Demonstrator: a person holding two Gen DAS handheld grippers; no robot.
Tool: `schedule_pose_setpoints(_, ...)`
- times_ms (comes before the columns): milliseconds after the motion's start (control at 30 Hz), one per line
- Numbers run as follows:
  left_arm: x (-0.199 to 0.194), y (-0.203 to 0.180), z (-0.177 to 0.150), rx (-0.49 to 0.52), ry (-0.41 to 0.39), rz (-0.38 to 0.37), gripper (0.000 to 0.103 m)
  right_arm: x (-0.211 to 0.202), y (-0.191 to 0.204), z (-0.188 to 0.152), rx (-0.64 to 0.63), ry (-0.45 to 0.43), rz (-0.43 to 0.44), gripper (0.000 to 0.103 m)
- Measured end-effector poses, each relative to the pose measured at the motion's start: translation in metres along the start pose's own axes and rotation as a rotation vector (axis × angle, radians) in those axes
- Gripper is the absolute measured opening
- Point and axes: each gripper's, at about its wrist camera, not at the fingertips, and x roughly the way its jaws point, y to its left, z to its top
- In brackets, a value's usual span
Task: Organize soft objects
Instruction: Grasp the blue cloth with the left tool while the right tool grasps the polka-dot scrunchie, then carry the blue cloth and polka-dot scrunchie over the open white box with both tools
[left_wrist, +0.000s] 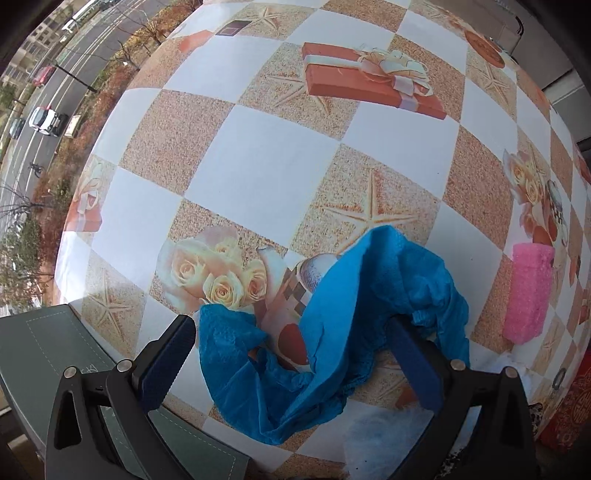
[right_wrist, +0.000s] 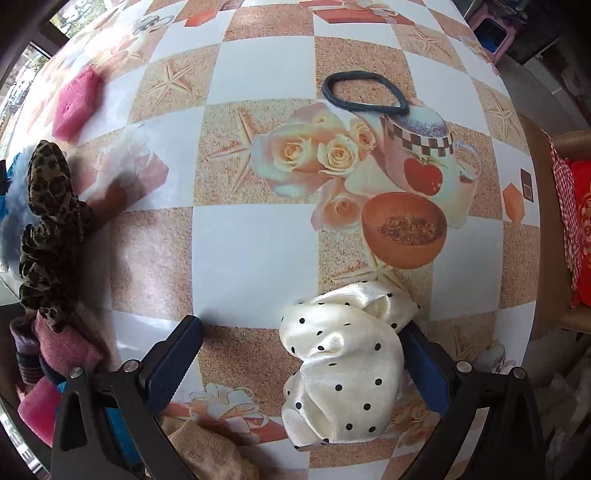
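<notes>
In the left wrist view a crumpled blue cloth (left_wrist: 332, 314) lies on the patterned tablecloth (left_wrist: 258, 173) between the spread fingers of my left gripper (left_wrist: 291, 354), which is open; the cloth drapes over the right finger (left_wrist: 417, 369). A pink sponge (left_wrist: 528, 291) stands at the right. In the right wrist view a cream polka-dot satin cloth (right_wrist: 343, 365) lies between the fingers of my right gripper (right_wrist: 303, 362), which is open, close against the right finger (right_wrist: 424, 369). A leopard-print scrunchie (right_wrist: 48, 229), a pink sponge (right_wrist: 75, 101) and a dark hair band (right_wrist: 364, 92) lie further off.
A green mat (left_wrist: 55, 350) lies at the table's left edge. A pile of pink and purple soft items (right_wrist: 44, 354) and a tan cloth (right_wrist: 207, 454) sit near my right gripper. White fluff (left_wrist: 384, 435) lies near the blue cloth. A chair with a red cushion (right_wrist: 580, 229) stands at the right.
</notes>
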Motion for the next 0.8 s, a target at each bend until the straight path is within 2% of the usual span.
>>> schedule_pose_setpoints(67, -0.001, 0.000, 0.004, -0.002, 0.000, -0.004, 0.103, -0.004, -0.005, 0.000, -0.007, 0.027, -0.005, 0.102)
schedule_pose_setpoints(133, -0.004, -0.005, 0.003, 0.033, -0.028, 0.029, 0.103, -0.001, -0.005, -0.004, -0.006, 0.033, -0.007, 0.102)
schedule_pose_setpoints(200, -0.005, -0.030, -0.009, 0.082, -0.067, 0.064, 0.098, 0.002, -0.007, -0.015, -0.029, 0.019, -0.005, 0.102)
schedule_pose_setpoints(233, -0.007, -0.035, -0.014, 0.106, -0.079, 0.057, 0.089, 0.002, -0.006, -0.016, -0.035, 0.017, -0.004, 0.102)
schedule_pose_setpoints(267, -0.010, -0.039, -0.014, 0.127, -0.083, 0.032, 0.071, 0.001, -0.007, -0.028, -0.037, 0.019, -0.003, 0.102)
schedule_pose_setpoints(300, -0.011, -0.046, -0.018, 0.148, -0.079, -0.017, 0.058, 0.002, -0.007, -0.031, -0.036, 0.022, -0.001, 0.102)
schedule_pose_setpoints(333, -0.010, -0.049, -0.020, 0.168, -0.070, -0.079, 0.028, 0.001, -0.008, -0.032, -0.034, 0.024, -0.002, 0.101)
schedule_pose_setpoints(367, -0.007, -0.047, -0.020, 0.189, -0.072, -0.090, 0.018, 0.000, -0.009, -0.033, -0.034, 0.019, -0.003, 0.099)
schedule_pose_setpoints(467, -0.018, -0.055, -0.026, 0.229, -0.101, -0.068, 0.014, -0.011, -0.021, -0.061, -0.042, -0.008, -0.001, 0.078)
schedule_pose_setpoints(533, -0.038, -0.065, -0.035, 0.214, -0.123, -0.092, 0.014, -0.018, -0.034, -0.067, -0.050, -0.033, 0.010, 0.036)
schedule_pose_setpoints(633, -0.063, -0.061, -0.043, 0.208, -0.161, -0.129, 0.014, -0.024, -0.063, -0.071, 0.030, -0.025, 0.154, 0.032)
schedule_pose_setpoints(800, -0.110, -0.060, -0.086, 0.237, -0.213, -0.171, 0.014, -0.042, -0.089, -0.092, 0.095, -0.046, 0.252, 0.032)
